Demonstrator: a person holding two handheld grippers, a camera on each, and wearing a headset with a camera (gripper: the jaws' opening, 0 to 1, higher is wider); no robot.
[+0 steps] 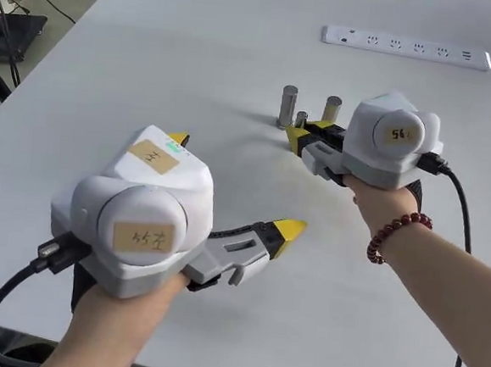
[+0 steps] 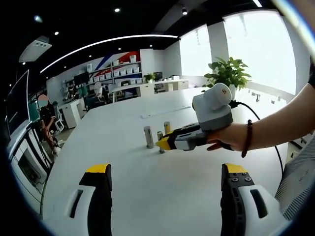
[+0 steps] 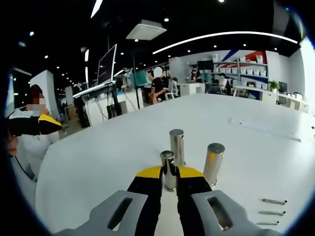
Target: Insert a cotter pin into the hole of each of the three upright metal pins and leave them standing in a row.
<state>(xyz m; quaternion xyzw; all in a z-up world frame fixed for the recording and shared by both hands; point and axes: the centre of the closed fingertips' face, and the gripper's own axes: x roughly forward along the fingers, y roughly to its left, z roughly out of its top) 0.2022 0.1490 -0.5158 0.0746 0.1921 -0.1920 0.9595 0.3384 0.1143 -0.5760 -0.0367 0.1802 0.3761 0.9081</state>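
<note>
Right gripper [image 3: 169, 175] pinches the front short silver steel pin [image 3: 168, 164], centre frame, likely steadying it; left gripper [image 2: 166, 172] spread, idle. 3 thin cotter pins [image 3: 272, 207] lie lower right on white table [image 3: 98, 167].

Head view looks down; both gripper views face the metal pins [image 3: 176, 142].

the right hand-held gripper [image 1: 298, 137] hides the base of the short metal pin [image 1: 301, 117].

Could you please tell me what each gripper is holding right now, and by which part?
The right gripper clamps the nearest metal pin by its lower shaft; the left gripper is open, holding nothing.
</note>
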